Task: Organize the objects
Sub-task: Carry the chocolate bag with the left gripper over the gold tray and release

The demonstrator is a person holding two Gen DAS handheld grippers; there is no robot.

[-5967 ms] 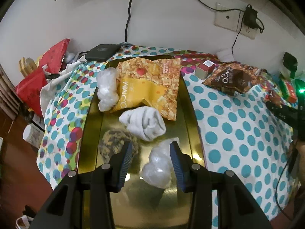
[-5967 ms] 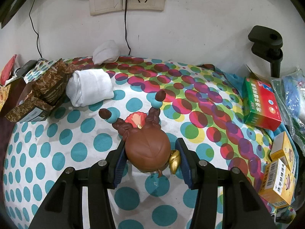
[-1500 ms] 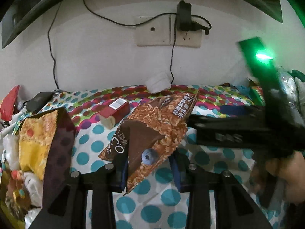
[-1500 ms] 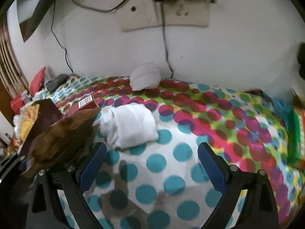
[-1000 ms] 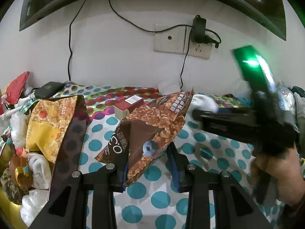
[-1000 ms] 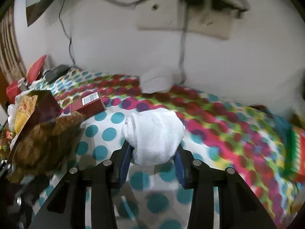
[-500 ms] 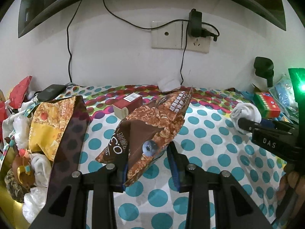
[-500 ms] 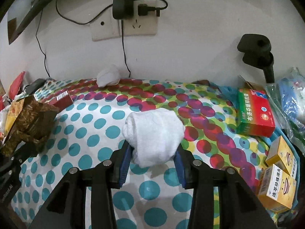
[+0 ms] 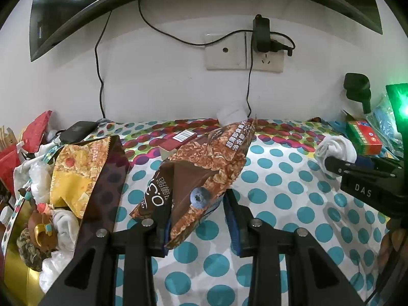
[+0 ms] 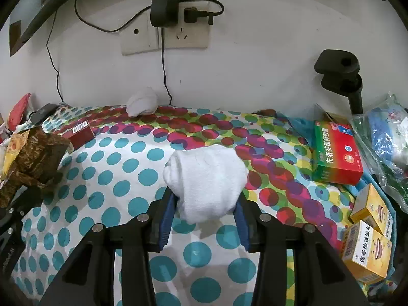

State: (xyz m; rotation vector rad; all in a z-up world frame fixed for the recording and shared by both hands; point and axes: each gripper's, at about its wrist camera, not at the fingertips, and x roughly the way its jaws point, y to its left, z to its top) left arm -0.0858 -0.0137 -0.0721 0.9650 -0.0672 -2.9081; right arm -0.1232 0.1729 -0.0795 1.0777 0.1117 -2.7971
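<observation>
1. Since a second and a half earlier, the right gripper (image 10: 204, 219) had closed on the rolled white sock (image 10: 206, 181) and lifted it clear of the dotted tablecloth (image 10: 107, 168); its jaws were just beginning to ease open, the sock still between the pads.
2. At far left, the gold tray (image 9: 15, 275) held one yellow snack bag (image 9: 74, 176), a brown figurine (image 9: 40, 227) and one white sock.
3. The left gripper (image 9: 196, 219), jaws narrow, held one brown snack bag (image 9: 201, 168) printed "0.3", raised above the cloth.
4. One red barcode box (image 10: 79, 131) lay behind it.
5. A second white bundle (image 10: 142, 104) sat by the wall.
6. At right lay one green-red box (image 10: 334, 153) and two yellow boxes (image 10: 367, 250).
</observation>
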